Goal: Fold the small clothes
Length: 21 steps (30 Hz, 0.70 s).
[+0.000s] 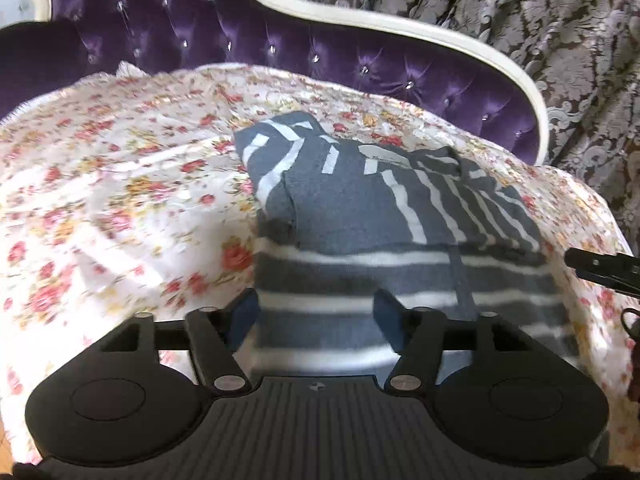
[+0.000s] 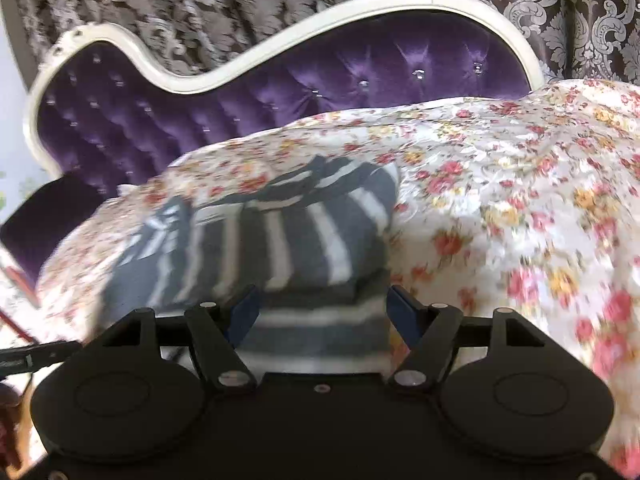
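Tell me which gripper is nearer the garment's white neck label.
Left. The left gripper hovers open over the striped garment, white neck label ahead. The right gripper sits at the opposite folded edge; label unseen there.

Left gripper [image 1: 316, 312] and right gripper [image 2: 322, 308] angle downward, jaws parted (nothing pinched between them).

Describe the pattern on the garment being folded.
Grey with white stripes: the striped garment, clearest in the left wrist view.

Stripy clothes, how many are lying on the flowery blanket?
1: a grey-and-white striped garment, folded, lying on the flowery blanket in front of the purple sofa back. More could be hidden underneath it or outside both views.
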Tool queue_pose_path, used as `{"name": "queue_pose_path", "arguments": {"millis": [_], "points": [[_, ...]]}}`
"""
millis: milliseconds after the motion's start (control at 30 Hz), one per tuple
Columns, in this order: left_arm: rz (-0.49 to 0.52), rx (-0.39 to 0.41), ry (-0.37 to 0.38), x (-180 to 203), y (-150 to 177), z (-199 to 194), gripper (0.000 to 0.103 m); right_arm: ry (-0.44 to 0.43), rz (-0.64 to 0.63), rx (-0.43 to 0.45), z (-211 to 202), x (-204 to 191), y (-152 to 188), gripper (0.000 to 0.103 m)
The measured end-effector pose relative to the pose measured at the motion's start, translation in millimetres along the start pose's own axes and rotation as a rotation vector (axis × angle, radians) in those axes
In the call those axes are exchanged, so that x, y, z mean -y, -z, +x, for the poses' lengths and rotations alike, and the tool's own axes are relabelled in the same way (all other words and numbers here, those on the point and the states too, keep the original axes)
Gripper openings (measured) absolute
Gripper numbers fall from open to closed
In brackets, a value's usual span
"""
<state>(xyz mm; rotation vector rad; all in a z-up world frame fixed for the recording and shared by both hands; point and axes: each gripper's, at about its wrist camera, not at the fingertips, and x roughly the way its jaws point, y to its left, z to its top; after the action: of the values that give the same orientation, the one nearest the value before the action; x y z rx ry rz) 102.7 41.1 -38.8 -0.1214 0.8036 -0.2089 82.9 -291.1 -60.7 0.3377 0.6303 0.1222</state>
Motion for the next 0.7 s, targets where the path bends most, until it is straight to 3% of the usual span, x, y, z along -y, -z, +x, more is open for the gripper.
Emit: {"name": "queue_pose_path", "arguments": {"millis": [333, 700], "points": [[-0.027, -0.005, 0.036, -3, 53, -52, 0.067, -0.074, 0.056, -0.036, -77, -10, 53, 0.073], [-0.071, -0.069, 0.044, -9, 102, -69, 0.067, -0.037, 0.104, -0.146, -100, -5, 103, 0.073]]}}
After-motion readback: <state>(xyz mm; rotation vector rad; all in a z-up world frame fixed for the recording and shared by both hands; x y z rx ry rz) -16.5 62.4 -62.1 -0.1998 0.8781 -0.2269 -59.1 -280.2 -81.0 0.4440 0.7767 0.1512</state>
